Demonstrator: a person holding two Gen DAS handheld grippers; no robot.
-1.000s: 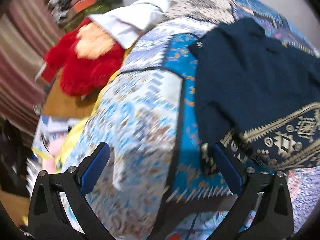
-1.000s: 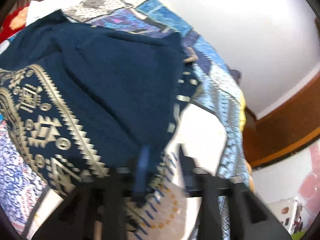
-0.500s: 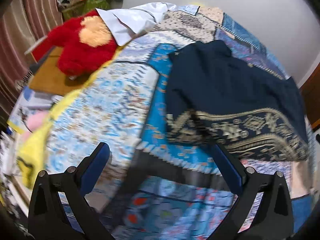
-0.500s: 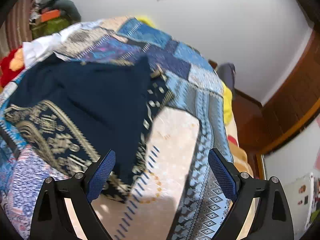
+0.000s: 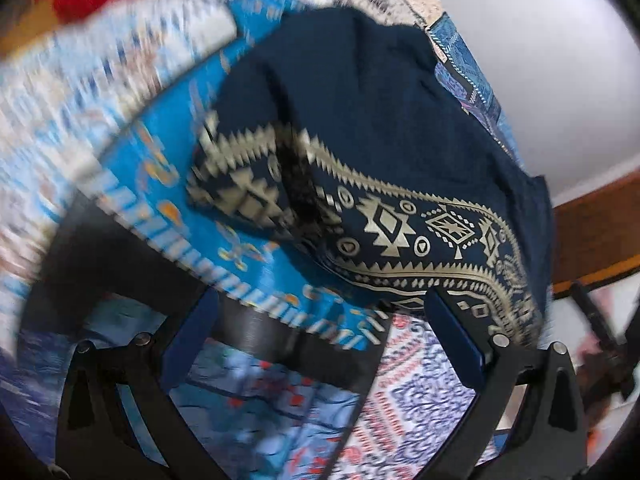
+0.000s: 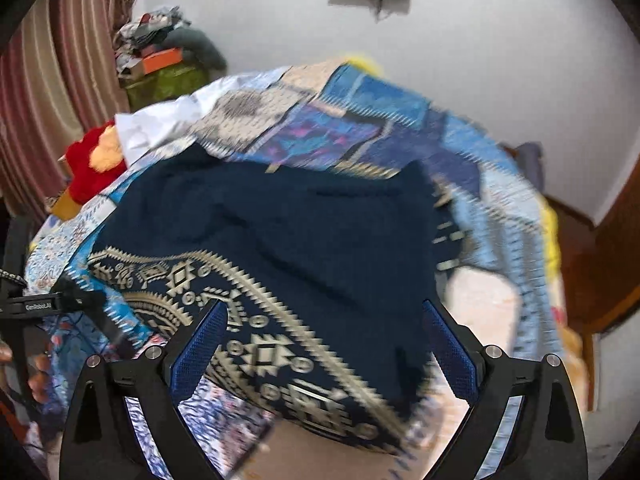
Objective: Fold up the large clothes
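My right tongs (image 6: pixel 320 344), jaws just opened wide, and my left tongs (image 5: pixel 320 336), also wide open, both hover empty over the near patterned hem of the navy garment (image 6: pixel 304 232) lying on the bed (image 6: pixel 360 120).

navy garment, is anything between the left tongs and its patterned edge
Nothing visible. The left tongs stand open above bare quilt, and the navy garment lies just past the fingertips with its gold-patterned hem nearest. No other thing sits on the quilt between them.
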